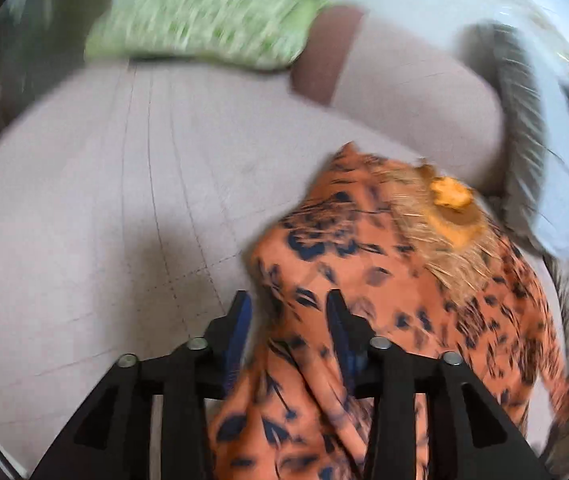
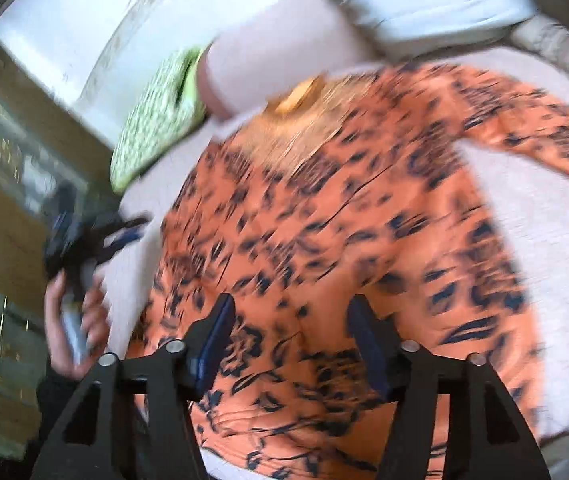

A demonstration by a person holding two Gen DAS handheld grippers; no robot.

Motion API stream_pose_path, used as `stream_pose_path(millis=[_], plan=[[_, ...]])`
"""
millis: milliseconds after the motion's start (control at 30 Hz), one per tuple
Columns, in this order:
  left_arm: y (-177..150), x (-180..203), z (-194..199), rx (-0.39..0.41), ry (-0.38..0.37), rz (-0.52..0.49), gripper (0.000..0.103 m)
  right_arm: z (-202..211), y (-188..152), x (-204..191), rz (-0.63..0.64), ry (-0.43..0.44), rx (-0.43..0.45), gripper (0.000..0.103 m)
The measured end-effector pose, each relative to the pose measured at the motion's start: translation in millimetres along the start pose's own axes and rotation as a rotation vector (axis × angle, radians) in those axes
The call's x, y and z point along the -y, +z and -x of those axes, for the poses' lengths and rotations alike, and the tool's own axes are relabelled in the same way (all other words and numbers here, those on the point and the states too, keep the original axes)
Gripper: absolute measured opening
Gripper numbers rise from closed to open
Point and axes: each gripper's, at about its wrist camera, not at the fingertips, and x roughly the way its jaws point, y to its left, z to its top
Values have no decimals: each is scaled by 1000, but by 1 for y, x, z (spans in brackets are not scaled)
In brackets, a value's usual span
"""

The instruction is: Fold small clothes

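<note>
The orange dark-printed top (image 2: 324,216) lies rumpled on the pale quilted couch (image 1: 84,200), thin, limp, likely light and slippery, so I'd pinch a hem or sleeve edge; above it, my left gripper (image 1: 290,314) and right gripper (image 2: 290,320) gape empty, a green cushion (image 1: 200,20) beyond it.

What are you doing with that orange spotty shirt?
A person is folding small clothes on a pale bed, with a two-finger gripper in each hand. The orange patterned garment lies spread out. The left gripper and right gripper both stand open above it, gripping nothing. A green patterned piece sits further back.
</note>
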Motion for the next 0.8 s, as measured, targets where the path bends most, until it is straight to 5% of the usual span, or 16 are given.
stream_pose_path(millis=[100, 300, 367, 433, 567, 800], plan=[[-36, 35, 47, 79, -63, -46, 64, 23, 18, 29, -88, -16, 96, 64], [-90, 123, 89, 87, -155, -169, 65, 63, 55, 88, -309, -132, 337, 63], [-98, 146, 92, 83, -175, -203, 65, 70, 64, 123, -431, -129, 342, 61], [-103, 163, 94, 42, -193, -235, 65, 76, 74, 161, -529, -262, 325, 60], [-105, 203, 87, -38, -252, -294, 65, 78, 69, 221, -702, -349, 283, 59], [-114, 228, 57, -110, -292, -311, 65, 48, 58, 265, -870, -426, 223, 58]])
